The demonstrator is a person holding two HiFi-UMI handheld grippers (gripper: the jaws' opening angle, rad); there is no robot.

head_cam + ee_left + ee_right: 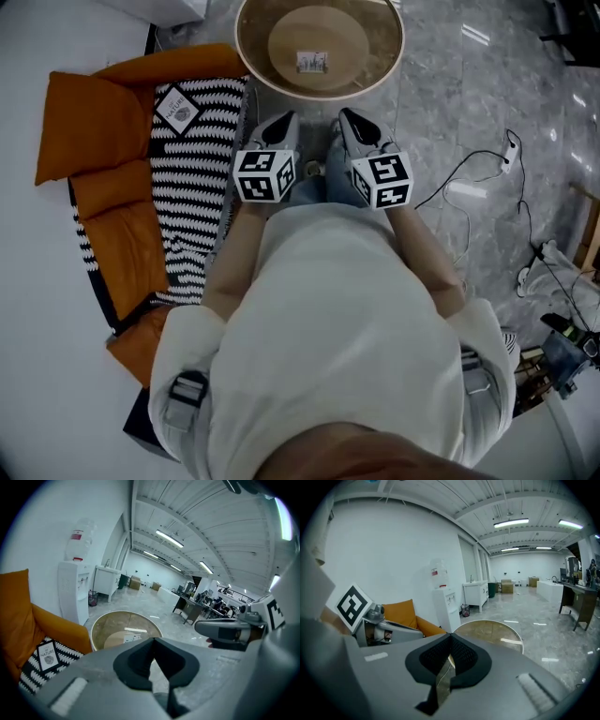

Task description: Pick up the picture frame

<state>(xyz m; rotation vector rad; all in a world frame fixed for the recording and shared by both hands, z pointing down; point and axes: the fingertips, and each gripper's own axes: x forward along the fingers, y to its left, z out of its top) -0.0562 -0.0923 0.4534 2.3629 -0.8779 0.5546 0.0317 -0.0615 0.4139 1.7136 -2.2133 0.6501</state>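
At the top centre of the head view: a round table [395,67] with a glass top, and the picture frame [312,62] standing small at its middle, on the wooden disc seen through the glass. Nothing touches the frame.

Just below the table rim, both tools are held side by side in front of the person's pale shirt [337,309]. Left gripper [284,122]: jaws closed, tips meeting, nothing between them. Right gripper [351,120]: jaws closed too, empty. Both noses point toward the table, short of its edge.

Left of frame: orange cushions [89,122] and a black-and-white striped cushion [192,206] bearing a card tag [176,110].

Right of frame: cables [469,178] lying on the glossy grey floor [450,84].

Left gripper view: frame shows pale above the closed tips; a water dispenser [74,592] stands at the wall, left.
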